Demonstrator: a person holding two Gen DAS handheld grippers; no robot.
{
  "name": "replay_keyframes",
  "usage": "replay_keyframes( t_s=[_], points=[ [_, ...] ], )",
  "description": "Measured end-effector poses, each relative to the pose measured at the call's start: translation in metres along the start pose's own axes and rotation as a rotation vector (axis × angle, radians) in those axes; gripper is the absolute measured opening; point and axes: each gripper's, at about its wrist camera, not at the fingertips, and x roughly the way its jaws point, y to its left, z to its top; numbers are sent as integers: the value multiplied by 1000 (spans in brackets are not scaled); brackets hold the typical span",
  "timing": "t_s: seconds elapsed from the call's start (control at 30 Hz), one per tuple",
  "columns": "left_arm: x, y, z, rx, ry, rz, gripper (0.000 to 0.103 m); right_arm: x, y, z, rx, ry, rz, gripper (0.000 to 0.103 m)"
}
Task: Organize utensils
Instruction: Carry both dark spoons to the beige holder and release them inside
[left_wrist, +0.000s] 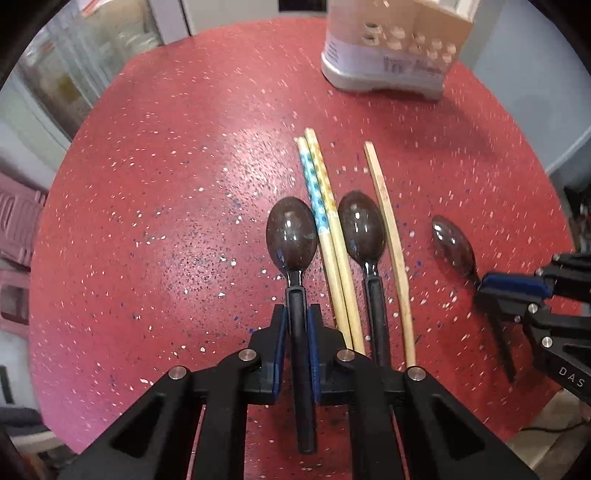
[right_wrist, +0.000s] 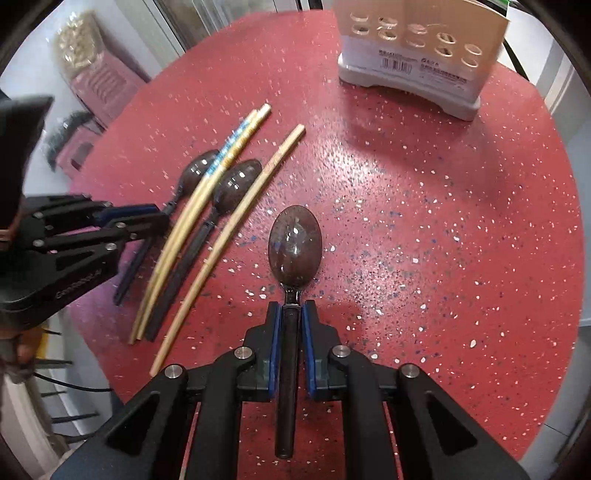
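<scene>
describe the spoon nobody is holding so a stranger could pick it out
On the red speckled table, look in the row of utensils in front of the white holder. The free spoon lies between the patterned chopstick pair and the plain chopstick; unlike the other two spoons, no gripper clamps its handle.

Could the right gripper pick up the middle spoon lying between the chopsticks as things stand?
Probably not right now. The right gripper is shut on its own spoon, so its jaws are taken. The middle spoon also lies hemmed in by the patterned chopsticks and the plain chopstick.
</scene>
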Motion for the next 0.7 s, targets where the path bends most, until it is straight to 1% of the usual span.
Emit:
replay_keyframes(
  t_s=[0.17, 0.3, 0.47, 0.63, 0.7],
  points=[
    [-24, 5, -13, -71, -108, -33, 38, -20, -10, -4, -1, -79, 68, 12],
    [-45, 5, -19, -99, -181, -49, 38, -39, -18, -4, 9, -144, 117, 12],
    [-71, 13, -21, -153, -272, -91, 38, -65, -23, -1, 22, -217, 147, 12],
    [-106, 7, -8, -176, -370, -139, 38, -95, -36, 7, 48, -282, 166, 12],
    [-117, 6, 5, -177, -398, -156, 38, -105, -40, 12, 54, -307, 171, 12]
  ],
)
